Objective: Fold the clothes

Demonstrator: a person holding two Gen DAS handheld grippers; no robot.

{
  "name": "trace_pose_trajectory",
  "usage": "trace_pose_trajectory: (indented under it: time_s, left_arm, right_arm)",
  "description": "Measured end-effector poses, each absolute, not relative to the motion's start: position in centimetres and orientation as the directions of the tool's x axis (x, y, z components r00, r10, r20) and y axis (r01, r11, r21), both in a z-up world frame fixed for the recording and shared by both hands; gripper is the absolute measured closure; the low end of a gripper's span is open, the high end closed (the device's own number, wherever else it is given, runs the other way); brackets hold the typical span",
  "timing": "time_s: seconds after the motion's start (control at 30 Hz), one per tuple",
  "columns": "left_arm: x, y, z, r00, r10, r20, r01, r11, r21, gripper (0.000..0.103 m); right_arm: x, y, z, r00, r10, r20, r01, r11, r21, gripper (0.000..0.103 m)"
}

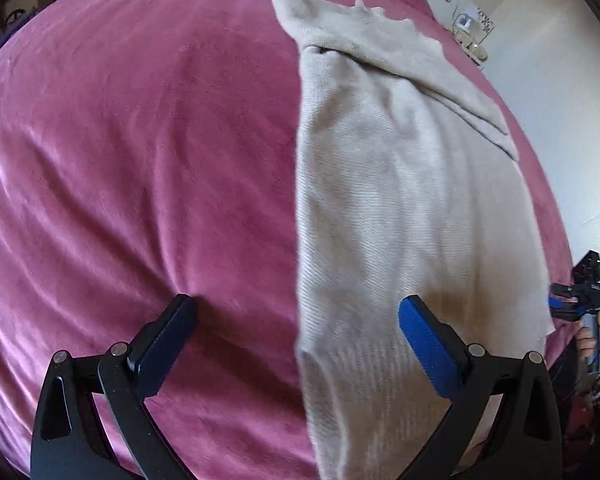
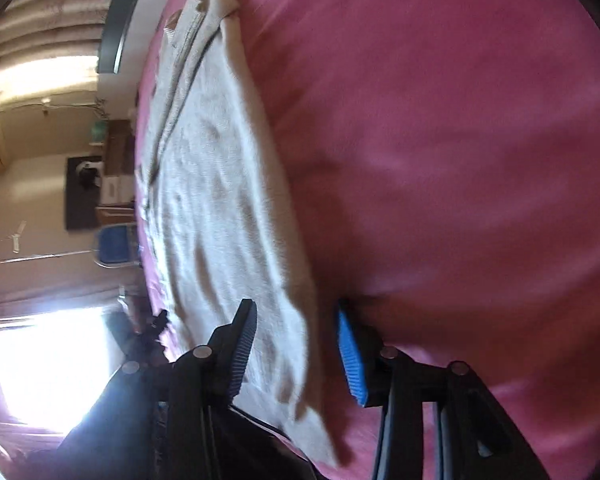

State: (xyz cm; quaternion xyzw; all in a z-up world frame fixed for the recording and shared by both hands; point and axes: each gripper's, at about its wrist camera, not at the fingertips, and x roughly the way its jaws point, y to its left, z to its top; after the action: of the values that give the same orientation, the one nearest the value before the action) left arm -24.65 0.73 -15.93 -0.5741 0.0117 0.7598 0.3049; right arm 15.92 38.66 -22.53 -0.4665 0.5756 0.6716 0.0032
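Left gripper (image 1: 296,312) jaws spread wide, nothing pinched, straddling the near left edge of the beige sweater (image 1: 400,200) lying on the pink blanket (image 1: 140,160). Right gripper (image 2: 296,320) also parted, empty, over the sweater's edge. Only its view shows the blue chair (image 2: 116,246) and bright window (image 2: 48,364).

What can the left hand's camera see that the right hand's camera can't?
Only the left wrist view shows the folded-over sleeve at the sweater's far end, and the right gripper off to the side. Only the right wrist view shows the bright window and a blue chair. Both show the beige sweater lying flat on the pink blanket, and open gripper fingers over its near edge.
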Motion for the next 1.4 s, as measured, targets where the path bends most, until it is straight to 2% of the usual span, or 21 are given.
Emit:
trace_pose_trajectory:
  time_s: [0.13,0.23,0.3,0.33,0.37,0.4,0.43,0.47,0.5,0.57,0.6,0.7,0.87,0.93,1.03,1.1,1.13,1.2,1.27,1.33,1.4]
  left_arm:
    - [-23.0,1.7,-16.0,-0.125,0.433,-0.893,-0.554,-0.777,-0.299,0.0]
    - [-21.4,3.2,-16.6,-0.18,0.334,-0.925,-0.633,-0.76,-0.152,0.0]
    - [-20.4,4.0,-17.0,-0.209,0.288,-0.935,-0.659,-0.748,-0.083,0.0]
    - [-20.4,4.0,-17.0,-0.212,0.285,-0.935,-0.653,-0.753,-0.081,0.001]
    - [-20.3,3.9,-17.0,-0.215,0.283,-0.935,-0.644,-0.76,-0.082,0.006]
    - [-20.3,3.9,-17.0,-0.217,0.282,-0.935,-0.635,-0.768,-0.084,0.02]
    - [-20.5,3.5,-16.7,-0.217,0.285,-0.934,-0.624,-0.776,-0.092,0.029]
    - [-20.8,3.1,-16.4,-0.217,0.288,-0.933,-0.611,-0.785,-0.101,0.047]
    - [-21.1,2.5,-16.2,-0.2,0.301,-0.932,-0.598,-0.792,-0.127,0.071]
    - [-21.7,1.5,-15.8,-0.155,0.324,-0.933,-0.571,-0.8,-0.182,0.091]
    - [-21.9,1.0,-15.7,-0.127,0.332,-0.935,-0.559,-0.803,-0.209,0.095]
    - [-20.9,0.9,-15.1,-0.104,0.295,-0.95,-0.606,-0.776,-0.175,0.097]
    - [-18.6,0.9,-14.4,-0.002,0.315,-0.949,-0.652,-0.72,-0.238,0.097]
    - [-18.7,0.5,-14.4,-0.033,0.28,-0.96,-0.657,-0.729,-0.19,0.097]
    - [-20.4,-0.8,-14.9,-0.12,0.21,-0.97,-0.614,-0.784,-0.093,0.09]
    - [-22.2,-2.3,-15.4,-0.072,0.273,-0.959,-0.54,-0.819,-0.192,0.087]
    - [-22.7,-3.0,-15.7,-0.031,0.306,-0.952,-0.514,-0.821,-0.247,0.086]
    - [-22.6,-3.7,-16.3,0.073,0.323,-0.944,-0.522,-0.794,-0.312,0.073]
    - [-21.6,-4.1,-16.4,0.169,0.279,-0.945,-0.59,-0.74,-0.323,0.073]
    - [-20.9,-4.5,-14.9,0.138,0.265,-0.954,-0.665,-0.689,-0.288,0.073]
    - [-21.5,-4.7,-12.9,0.023,0.32,-0.947,-0.671,-0.698,-0.251,0.073]
  right_arm:
    - [13.8,37.5,-22.7,-0.528,-0.514,-0.676,-0.521,-0.432,0.736,0.059]
    - [13.5,37.1,-22.1,-0.505,-0.5,-0.704,-0.507,-0.488,0.71,0.06]
    - [14.1,37.4,-21.5,-0.494,-0.469,-0.732,-0.513,-0.522,0.681,0.077]
    - [13.9,36.9,-21.4,-0.49,-0.461,-0.74,-0.505,-0.542,0.672,0.093]
    - [13.6,36.5,-21.5,-0.489,-0.472,-0.734,-0.489,-0.548,0.679,0.099]
    - [13.6,36.0,-21.6,-0.492,-0.486,-0.722,-0.476,-0.544,0.69,0.098]
    - [13.4,35.5,-21.7,-0.489,-0.487,-0.724,-0.471,-0.551,0.689,0.098]
    - [13.1,35.2,-21.7,-0.488,-0.476,-0.732,-0.467,-0.566,0.68,0.098]
    - [13.0,34.9,-21.3,-0.488,-0.468,-0.737,-0.466,-0.575,0.673,0.099]
    - [12.7,34.5,-20.9,-0.484,-0.46,-0.744,-0.464,-0.586,0.664,0.099]
    - [12.5,34.4,-20.7,-0.482,-0.461,-0.745,-0.462,-0.589,0.663,0.099]
    - [12.5,34.4,-19.2,-0.476,-0.47,-0.744,-0.43,-0.614,0.662,0.099]
    - [13.6,34.9,-16.5,-0.505,-0.5,-0.704,-0.389,-0.596,0.703,0.1]
    - [14.2,34.7,-15.9,-0.491,-0.497,-0.715,-0.378,-0.618,0.69,0.1]
    - [13.6,34.9,-16.9,-0.473,-0.486,-0.735,-0.388,-0.634,0.669,0.097]
    - [13.6,35.8,-18.4,-0.464,-0.478,-0.745,-0.403,-0.635,0.659,0.09]
    - [13.6,36.3,-19.1,-0.46,-0.474,-0.751,-0.411,-0.635,0.653,0.077]
    - [13.3,36.3,-19.9,-0.401,-0.459,-0.793,-0.429,-0.671,0.605,0.08]
    - [13.6,36.8,-19.8,-0.382,-0.44,-0.813,-0.449,-0.68,0.58,0.08]
    - [13.7,37.6,-17.9,-0.406,-0.353,-0.843,-0.472,-0.709,0.525,0.077]
    - [12.3,37.3,-14.8,-0.467,-0.268,-0.842,-0.392,-0.791,0.469,0.077]
